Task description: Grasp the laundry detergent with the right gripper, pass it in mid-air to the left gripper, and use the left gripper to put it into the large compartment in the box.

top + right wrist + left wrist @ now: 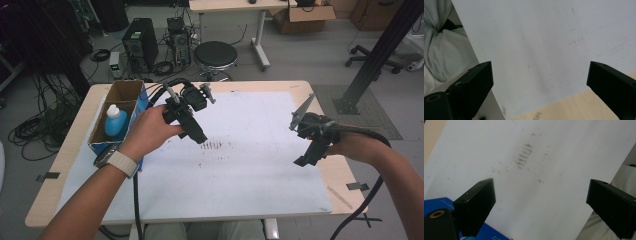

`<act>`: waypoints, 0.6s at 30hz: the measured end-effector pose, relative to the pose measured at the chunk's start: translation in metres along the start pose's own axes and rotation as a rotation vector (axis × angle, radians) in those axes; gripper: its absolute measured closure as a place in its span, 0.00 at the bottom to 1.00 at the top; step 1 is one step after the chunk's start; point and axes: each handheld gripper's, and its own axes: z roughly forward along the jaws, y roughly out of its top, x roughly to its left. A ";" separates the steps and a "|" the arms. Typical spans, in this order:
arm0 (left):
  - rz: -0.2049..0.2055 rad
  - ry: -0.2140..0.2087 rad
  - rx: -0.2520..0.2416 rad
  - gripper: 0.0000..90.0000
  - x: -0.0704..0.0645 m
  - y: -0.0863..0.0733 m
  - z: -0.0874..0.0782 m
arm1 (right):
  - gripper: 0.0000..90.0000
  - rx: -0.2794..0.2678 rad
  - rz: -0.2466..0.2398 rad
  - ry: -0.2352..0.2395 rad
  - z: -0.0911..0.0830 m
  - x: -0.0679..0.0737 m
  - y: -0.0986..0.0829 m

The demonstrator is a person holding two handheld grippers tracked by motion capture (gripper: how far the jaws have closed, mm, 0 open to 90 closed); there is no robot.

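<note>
Right now the thing closest to any tool is the blue bottle [115, 121], standing upright with its white cap up inside the open cardboard box [129, 92] that sits along the desk's left edge, toward the far left corner. From the left gripper [196, 134] the bottle lies to the left and slightly farther back, with the person's left hand [150, 131] between the two, so any reach for it would mean swinging that tool back over the box wall and coming down along the bottle's vertical axis. The left side is clearly the nearer one; the right gripper [306, 159] hangs well apart, out near the desk's right edge over the white mat [250, 180]. In the left gripper view the two black jaws stand wide apart with nothing between them, pointing down at the smudged marks [523, 156] in the middle of the mat, a blue corner of the box showing at the bottom. The right gripper view shows the same: jaws spread wide, empty, above bare mat where it meets the wooden desk [574, 107] edge. Neither tool touches anything.
</note>
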 end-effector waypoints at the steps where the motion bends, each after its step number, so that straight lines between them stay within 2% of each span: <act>1: 0.011 0.000 0.002 0.10 -0.001 0.001 0.001 | 0.07 0.000 0.000 0.000 0.000 0.000 0.000; 5: 0.049 -0.015 0.005 0.10 -0.006 0.007 0.007 | 0.07 -0.002 -0.001 -0.003 0.001 0.000 0.000; 6: 0.069 -0.023 0.004 0.10 -0.007 0.011 0.009 | 0.07 -0.005 -0.004 -0.004 0.000 -0.001 0.000; 9: 0.086 -0.032 0.003 0.10 -0.009 0.016 0.013 | 0.07 -0.009 -0.002 -0.007 0.000 -0.002 0.000; 18: 0.095 -0.038 0.005 0.10 -0.009 0.026 0.021 | 0.07 -0.023 -0.010 -0.006 0.003 -0.008 0.002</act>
